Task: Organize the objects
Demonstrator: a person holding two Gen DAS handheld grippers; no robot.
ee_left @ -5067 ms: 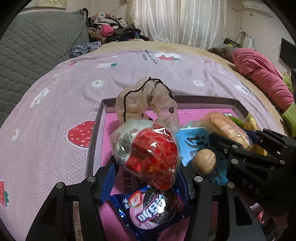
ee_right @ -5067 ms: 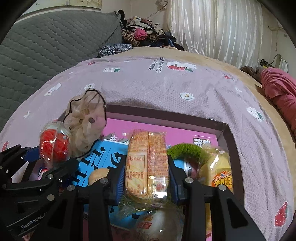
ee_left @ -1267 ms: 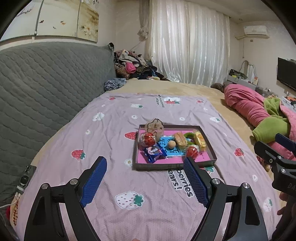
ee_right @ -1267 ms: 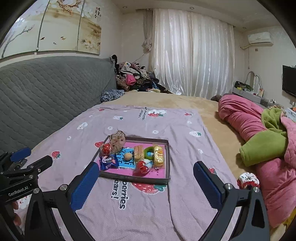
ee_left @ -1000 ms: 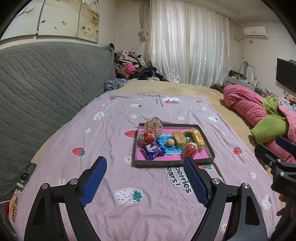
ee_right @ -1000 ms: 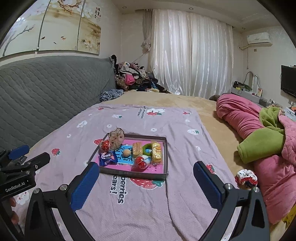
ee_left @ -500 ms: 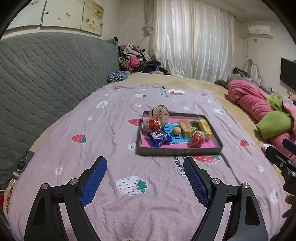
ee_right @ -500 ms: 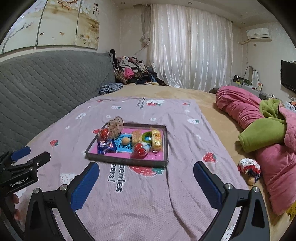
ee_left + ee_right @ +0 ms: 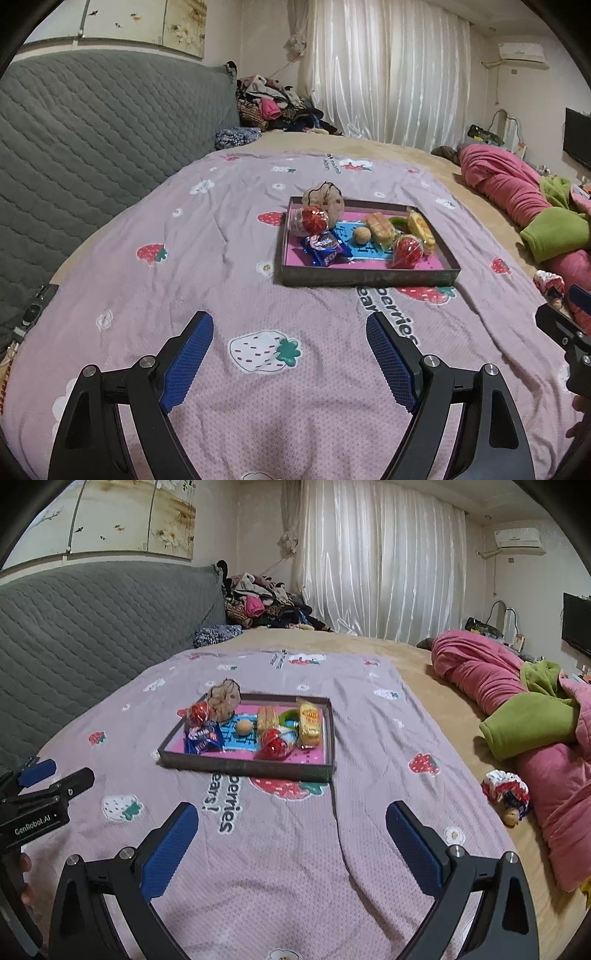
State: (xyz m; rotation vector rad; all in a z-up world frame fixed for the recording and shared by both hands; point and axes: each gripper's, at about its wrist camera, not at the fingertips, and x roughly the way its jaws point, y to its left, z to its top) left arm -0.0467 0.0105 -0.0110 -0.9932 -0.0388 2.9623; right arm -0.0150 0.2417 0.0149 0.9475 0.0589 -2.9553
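Tray: a shallow dark-walled cardboard tray (image 9: 365, 277) with a pink floor is seen on the lilac strawberry-print bedspread (image 9: 221, 258), toward the middle of the bed, well ahead of both grippers.
Contents: all inside the tray are a blue foil biscuit packet (image 9: 325, 248) at the near left corner, a round red sweet bag in clear film (image 9: 312, 220) and a beige gauze pouch (image 9: 325, 197) at the far left corner, a small tan ball (image 9: 361, 235) mid-floor, a red strawberry-shaped packet (image 9: 408, 251) by the near edge, and a yellow wrapped cake (image 9: 309, 722) along the right wall.
Left gripper (image 9: 290, 345): fingers held wide apart, nothing between them.
Right gripper (image 9: 291, 830): fingers spread wide, nothing held.
Handling: the packets are judged light, crinkly and slippery; they are best taken across the narrow middle, gently, since the cakes would crush.
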